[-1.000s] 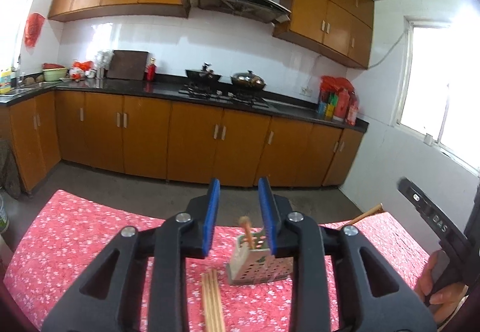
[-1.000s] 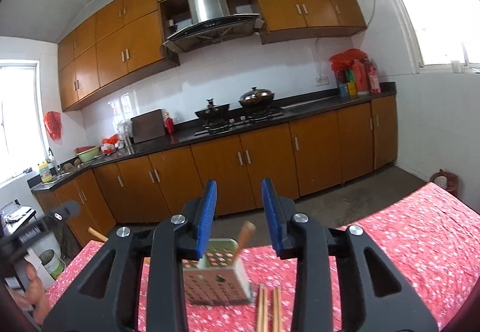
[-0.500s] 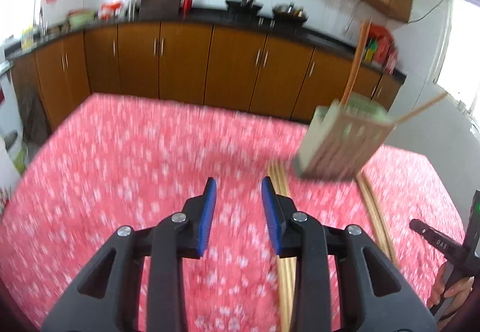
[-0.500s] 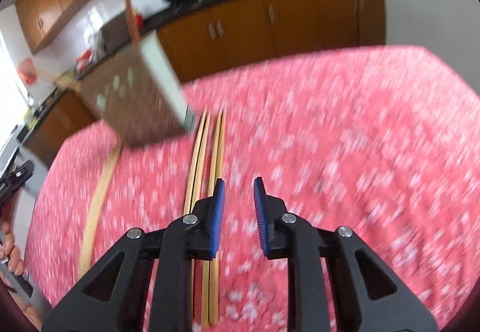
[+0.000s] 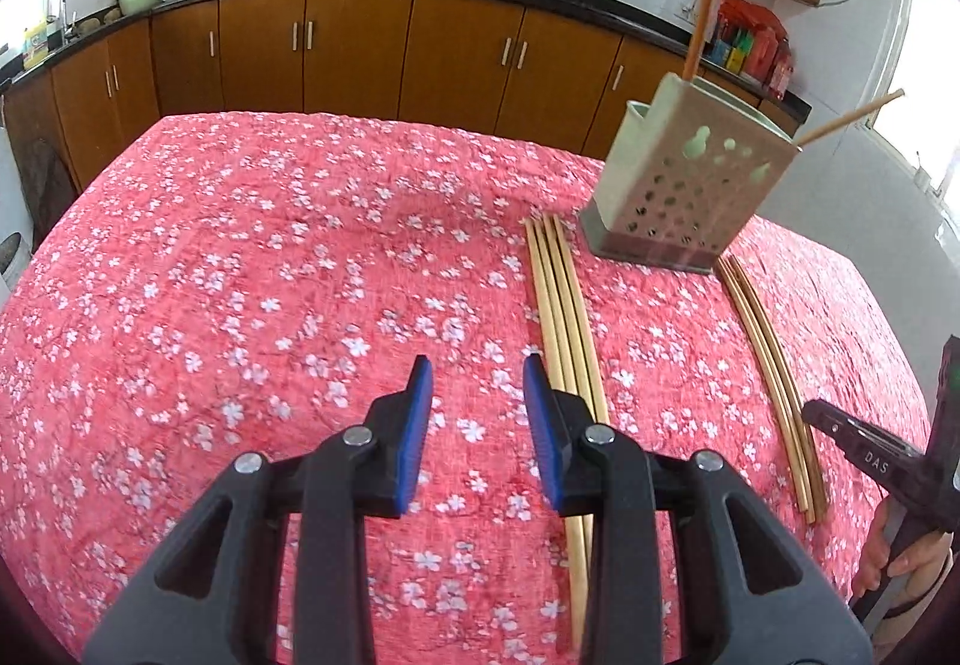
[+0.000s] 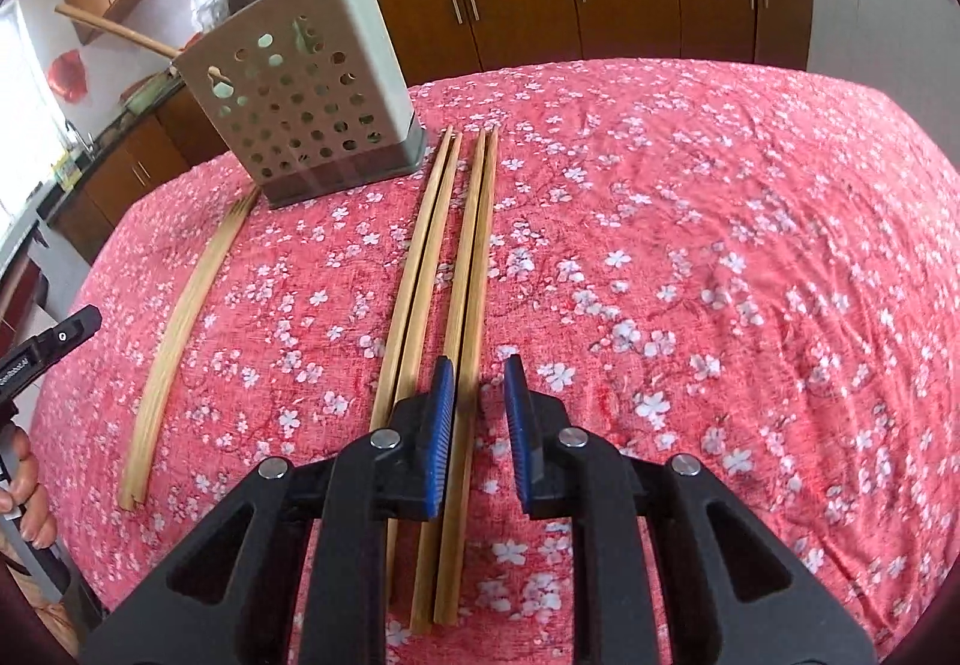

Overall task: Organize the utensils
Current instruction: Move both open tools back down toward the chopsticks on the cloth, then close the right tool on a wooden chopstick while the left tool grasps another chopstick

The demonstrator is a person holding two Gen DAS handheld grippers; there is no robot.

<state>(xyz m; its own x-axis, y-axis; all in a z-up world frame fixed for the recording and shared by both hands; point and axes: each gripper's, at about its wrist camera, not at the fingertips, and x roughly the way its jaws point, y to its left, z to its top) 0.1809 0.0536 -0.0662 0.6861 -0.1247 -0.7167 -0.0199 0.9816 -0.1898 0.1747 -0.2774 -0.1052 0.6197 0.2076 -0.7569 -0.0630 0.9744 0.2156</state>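
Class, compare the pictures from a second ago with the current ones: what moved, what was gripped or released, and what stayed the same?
Both hand-held grippers tipped down from facing the kitchen toward the table. The right hand-held gripper now straddles the chopsticks, jaws narrower yet not clamped. The left hand-held gripper hangs open beside them. Nothing was gripped or released. The holder and side chopsticks stayed put.

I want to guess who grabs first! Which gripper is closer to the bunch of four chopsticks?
Right. The right gripper is open directly over the four chopsticks, straddling one pair. The left gripper is open too, beside the bunch, mostly over bare tablecloth.
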